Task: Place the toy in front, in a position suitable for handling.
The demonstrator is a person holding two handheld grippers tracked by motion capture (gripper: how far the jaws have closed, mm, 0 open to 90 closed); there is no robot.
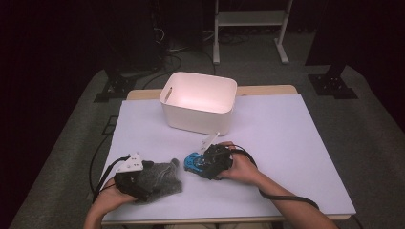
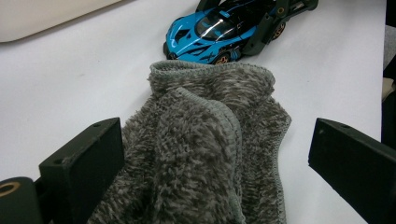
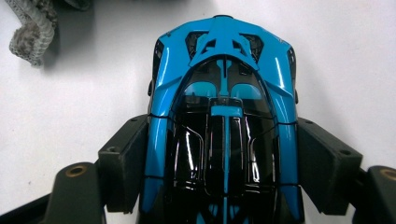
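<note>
With the right tongs [image 3: 223, 158] clamped on the car's [image 3: 223, 93] flanks on the bench [image 1: 286, 138], lift squarely toward the bin [image 1: 198, 101], keeping the released left tongs [image 2: 217, 158] astride the cloth [image 2: 205, 140].

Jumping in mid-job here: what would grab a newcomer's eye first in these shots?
The bright blue toy car on the white table, just in front of the white bin, with the right gripper closed on its sides. To its left lies a fuzzy grey cloth, bunched between the open jaws of the left gripper, its folded edge nearly reaching the car's nose.
</note>
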